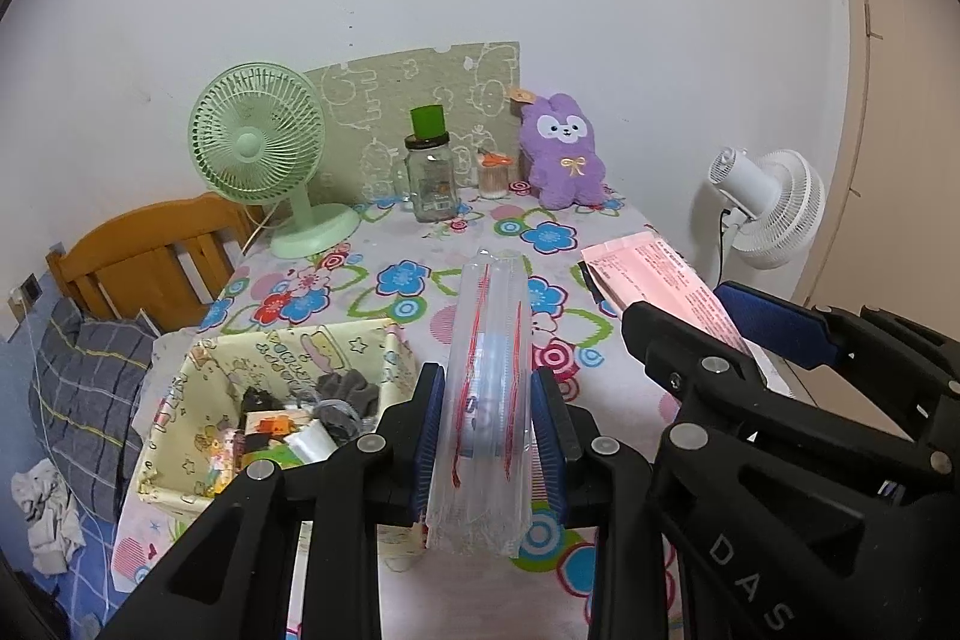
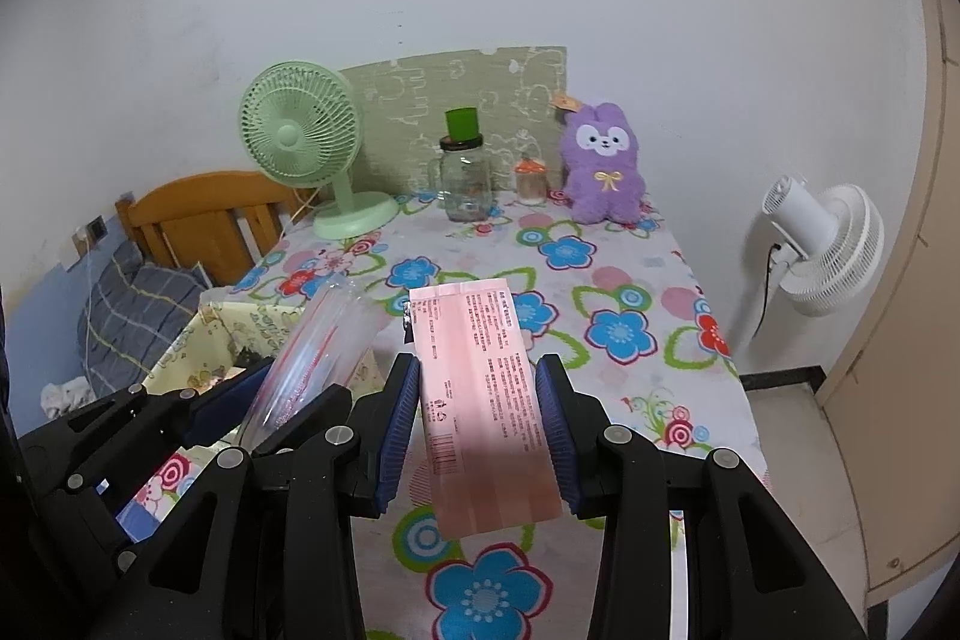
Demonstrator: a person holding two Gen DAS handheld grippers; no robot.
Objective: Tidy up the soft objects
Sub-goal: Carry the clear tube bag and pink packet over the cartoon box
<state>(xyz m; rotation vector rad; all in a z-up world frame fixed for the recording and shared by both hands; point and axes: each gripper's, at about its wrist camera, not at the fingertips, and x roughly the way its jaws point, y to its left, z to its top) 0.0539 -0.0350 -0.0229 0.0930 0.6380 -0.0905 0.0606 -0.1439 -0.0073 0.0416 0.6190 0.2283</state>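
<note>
My left gripper (image 1: 489,430) is shut on a clear plastic pack with red seams (image 1: 489,388) and holds it above the floral tablecloth (image 1: 420,274). My right gripper (image 2: 480,430) is shut on a pink printed pack (image 2: 480,388) and holds it above the table. Each gripper shows in the other's view: the right one (image 1: 774,334) with the pink pack (image 1: 660,280), the left one (image 2: 264,400) with the clear pack (image 2: 318,352). A purple plush bunny (image 1: 561,154) sits upright at the table's back.
A yellow fabric bin (image 1: 264,400) with socks and small items stands at the table's left front. At the back stand a green desk fan (image 1: 258,148), a glass jar with a green lid (image 1: 429,172) and a small jar (image 1: 495,172). A white fan (image 1: 768,208) stands right, a bed left.
</note>
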